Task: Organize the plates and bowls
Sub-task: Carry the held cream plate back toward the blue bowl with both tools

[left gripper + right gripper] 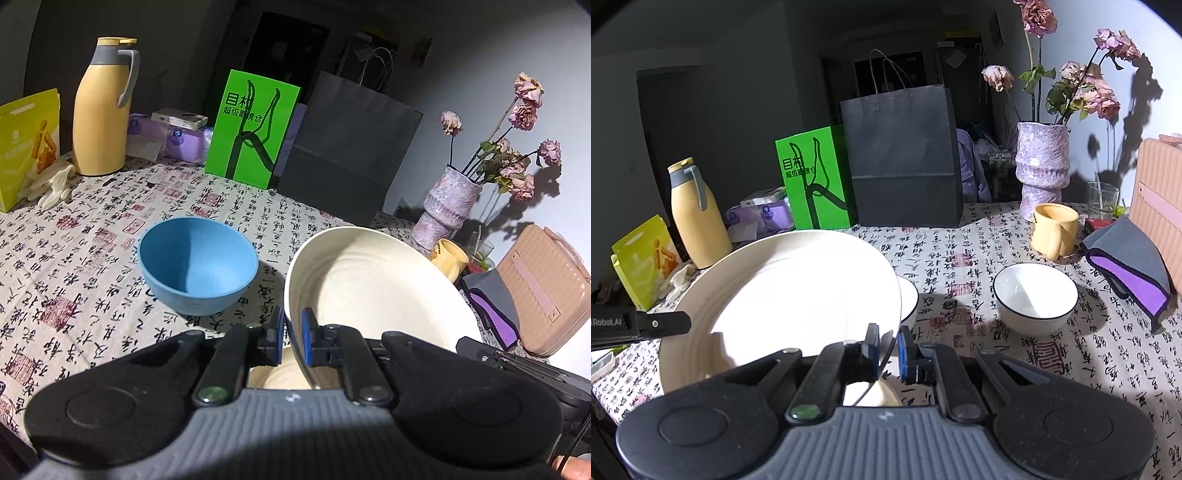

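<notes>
Cream plate [373,291] rim sits clenched in your left tool [292,341] and, on its opposite edge, in your right tool [887,347], tilted above the tabletop [979,251]. Bare cloth lies between the blue bowl [197,264] on its left and the white bowl [1034,295] on its right; another white bowl [909,301] peeks from behind its edge.

I see a cream plate [373,291] tilted up on its edge above the table [92,258]. A blue bowl [197,264] sits upright left of it. A dark-rimmed white bowl [1034,295] stands right, another [909,299] half hidden behind the plate.
</notes>
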Tool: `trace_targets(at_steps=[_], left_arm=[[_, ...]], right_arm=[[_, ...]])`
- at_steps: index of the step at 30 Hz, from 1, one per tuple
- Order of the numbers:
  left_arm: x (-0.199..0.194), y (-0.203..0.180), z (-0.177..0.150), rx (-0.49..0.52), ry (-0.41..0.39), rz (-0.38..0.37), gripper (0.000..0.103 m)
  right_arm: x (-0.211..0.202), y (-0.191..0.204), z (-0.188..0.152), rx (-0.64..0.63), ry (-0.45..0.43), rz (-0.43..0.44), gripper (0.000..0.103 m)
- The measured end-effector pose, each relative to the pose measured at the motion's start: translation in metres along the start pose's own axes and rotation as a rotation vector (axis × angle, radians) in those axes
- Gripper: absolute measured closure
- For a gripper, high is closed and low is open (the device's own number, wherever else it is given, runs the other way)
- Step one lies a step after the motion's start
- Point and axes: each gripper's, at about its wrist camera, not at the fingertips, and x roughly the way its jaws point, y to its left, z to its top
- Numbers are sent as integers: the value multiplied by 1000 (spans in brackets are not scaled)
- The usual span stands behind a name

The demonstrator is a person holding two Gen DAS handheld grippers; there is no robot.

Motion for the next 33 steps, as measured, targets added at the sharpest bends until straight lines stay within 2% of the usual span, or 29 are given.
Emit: trace_targets(at_steps=[33], left_arm=[[5, 28, -48, -17, 97, -1, 93]], right_arm=[[-3, 11, -54, 1, 85, -8, 93]])
